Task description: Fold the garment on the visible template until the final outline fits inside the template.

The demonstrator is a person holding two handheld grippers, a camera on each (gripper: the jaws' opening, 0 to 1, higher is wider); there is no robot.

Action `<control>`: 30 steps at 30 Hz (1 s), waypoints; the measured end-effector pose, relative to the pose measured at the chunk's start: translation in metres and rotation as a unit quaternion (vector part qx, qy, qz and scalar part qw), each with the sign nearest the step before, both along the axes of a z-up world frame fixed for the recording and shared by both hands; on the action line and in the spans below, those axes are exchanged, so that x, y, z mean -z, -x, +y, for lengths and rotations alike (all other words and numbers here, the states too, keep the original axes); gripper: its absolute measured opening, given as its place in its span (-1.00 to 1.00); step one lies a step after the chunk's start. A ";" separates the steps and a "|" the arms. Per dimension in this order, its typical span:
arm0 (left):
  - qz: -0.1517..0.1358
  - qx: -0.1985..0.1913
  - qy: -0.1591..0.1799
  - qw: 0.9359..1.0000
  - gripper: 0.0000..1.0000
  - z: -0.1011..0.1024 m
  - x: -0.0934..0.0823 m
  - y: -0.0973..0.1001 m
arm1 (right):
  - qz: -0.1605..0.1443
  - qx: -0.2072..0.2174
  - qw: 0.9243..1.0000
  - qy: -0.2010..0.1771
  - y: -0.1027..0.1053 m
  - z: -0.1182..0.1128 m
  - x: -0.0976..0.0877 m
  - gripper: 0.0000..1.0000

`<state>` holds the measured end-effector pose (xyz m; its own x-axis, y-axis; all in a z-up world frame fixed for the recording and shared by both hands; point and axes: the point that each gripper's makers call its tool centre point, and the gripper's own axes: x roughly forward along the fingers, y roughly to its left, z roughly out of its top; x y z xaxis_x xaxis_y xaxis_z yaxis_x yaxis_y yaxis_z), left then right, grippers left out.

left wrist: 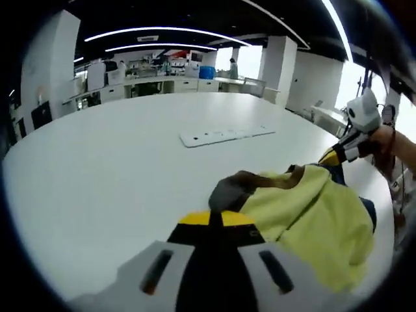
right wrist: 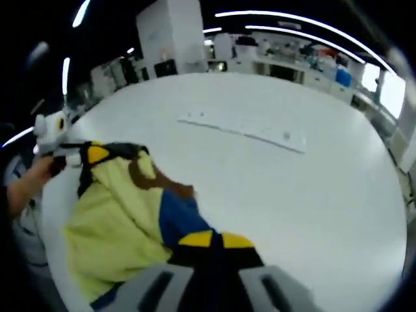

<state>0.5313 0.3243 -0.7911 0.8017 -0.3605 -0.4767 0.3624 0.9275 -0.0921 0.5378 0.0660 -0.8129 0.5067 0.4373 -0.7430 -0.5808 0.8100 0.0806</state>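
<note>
In the left gripper view, the left claw (left wrist: 221, 220) rises from the bottom centre of the frame, its yellow-tipped jaws closed together on a bunched edge of the garment (left wrist: 305, 221). The garment is pale yellow with brown and grey trim and a bit of blue showing at its right side. It lies in the lower right of the frame, on the white desk (left wrist: 117, 162). At the right edge of this view, the right claw (left wrist: 335, 156) grips the far corner of the garment, and a person's hand (left wrist: 383, 143) holds that tool.

In the right gripper view, the right claw (right wrist: 216, 240) comes up from the bottom centre, jaws pressed together on the cloth where a blue panel meets the yellow. The garment (right wrist: 114, 221) spreads across the lower left of the frame. The left claw (right wrist: 91, 154) pinches its far corner at the middle left, with a hand (right wrist: 36, 175) behind it.

A flat white strip (left wrist: 224, 135) with small holes lies on the desk, well apart from the garment, in the middle of both views (right wrist: 247, 130). Office counters and ceiling lights fill the background.
</note>
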 end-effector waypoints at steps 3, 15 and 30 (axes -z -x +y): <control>-0.023 -0.010 0.023 0.999 -1.00 -0.002 -0.014 -0.005 | -0.027 0.019 0.999 -0.010 -0.012 0.000 -0.010 -1.00; -0.044 -0.030 0.054 0.997 -1.00 0.005 -0.025 -0.014 | -0.025 0.010 1.000 -0.009 -0.009 0.002 -0.008 -1.00; -0.018 -0.027 0.044 0.998 -1.00 0.000 -0.013 -0.004 | 0.001 -0.014 1.000 0.004 0.015 -0.004 0.008 -0.81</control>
<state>0.5348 0.3240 -0.7780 0.8373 -0.3559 -0.4150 0.3169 0.9345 -0.1621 0.5226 0.0618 -0.8204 0.4922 0.4449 -0.7482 -0.6030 0.7941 0.0755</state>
